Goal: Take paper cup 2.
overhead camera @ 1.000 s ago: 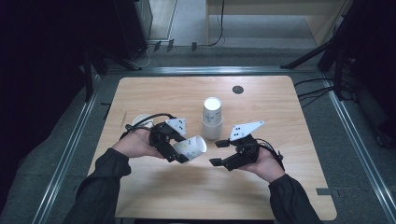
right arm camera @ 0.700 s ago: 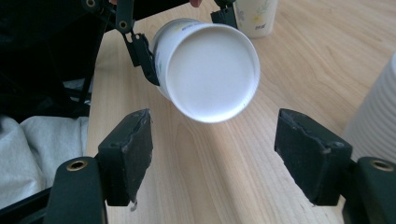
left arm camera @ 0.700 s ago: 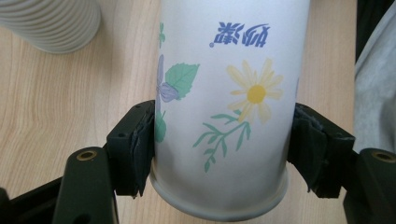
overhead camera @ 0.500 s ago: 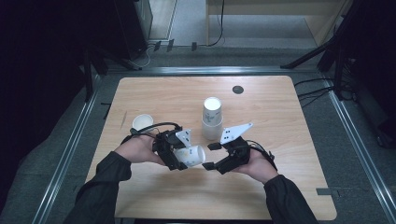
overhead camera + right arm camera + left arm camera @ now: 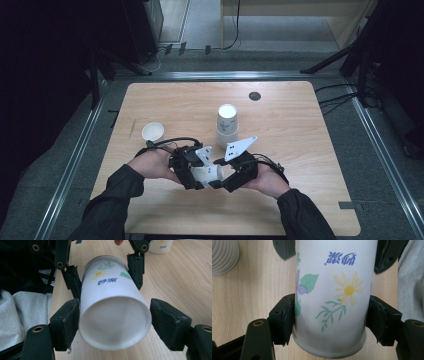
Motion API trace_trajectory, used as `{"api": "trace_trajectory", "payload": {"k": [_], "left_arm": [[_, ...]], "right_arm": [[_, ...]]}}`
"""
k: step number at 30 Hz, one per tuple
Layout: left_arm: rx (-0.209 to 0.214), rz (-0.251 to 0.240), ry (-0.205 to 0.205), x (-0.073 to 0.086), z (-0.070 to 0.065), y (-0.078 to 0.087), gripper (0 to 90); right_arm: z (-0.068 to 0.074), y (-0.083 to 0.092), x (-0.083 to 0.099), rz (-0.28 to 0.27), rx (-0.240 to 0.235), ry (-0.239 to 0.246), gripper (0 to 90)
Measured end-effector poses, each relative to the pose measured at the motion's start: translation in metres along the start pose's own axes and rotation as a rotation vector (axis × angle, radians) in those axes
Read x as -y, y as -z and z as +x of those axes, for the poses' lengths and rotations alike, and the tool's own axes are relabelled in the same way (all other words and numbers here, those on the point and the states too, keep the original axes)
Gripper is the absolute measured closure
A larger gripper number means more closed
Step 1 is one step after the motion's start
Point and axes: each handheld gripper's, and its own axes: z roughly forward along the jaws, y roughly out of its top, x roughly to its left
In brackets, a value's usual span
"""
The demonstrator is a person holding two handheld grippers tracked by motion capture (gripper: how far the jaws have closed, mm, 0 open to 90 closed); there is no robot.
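Note:
A white paper cup (image 5: 210,174) with a flower print lies on its side in the air over the near middle of the table. My left gripper (image 5: 196,175) is shut on it near its base, and in the left gripper view both pads (image 5: 287,320) press the cup's (image 5: 332,290) wall. My right gripper (image 5: 223,179) faces it from the right. In the right gripper view the cup's (image 5: 113,322) open mouth sits between my right gripper's (image 5: 115,326) jaws. These have just been closing; the left pad (image 5: 70,320) meets the rim, the right one stands just off it.
A stack of upside-down paper cups (image 5: 227,122) stands at the table's middle, behind the hands. A small white ribbed cup (image 5: 152,131) sits to the left. A dark round disc (image 5: 254,95) lies near the far edge of the wooden table (image 5: 310,150).
Both hands have come toward the table's near edge and closer together. The right gripper has moved left until its jaws sit around the cup's mouth.

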Motion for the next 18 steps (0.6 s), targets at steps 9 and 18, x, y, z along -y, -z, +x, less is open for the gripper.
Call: {"api": "trace_trajectory", "payload": {"k": [9, 18], "left_arm": [[0.003, -0.013, -0.003, 0.0002, 0.0003, 0.0, 29.9], [0.029, -0.05, 0.031, 0.0059, 0.005, 0.0048, 17.2]], "right_arm": [[0.0025, 0.0, -0.0009, 0.005, -0.018, 0.016, 34.6], [0.0036, 0.0036, -0.0028, 0.008, -0.017, 0.04, 34.9]]}}
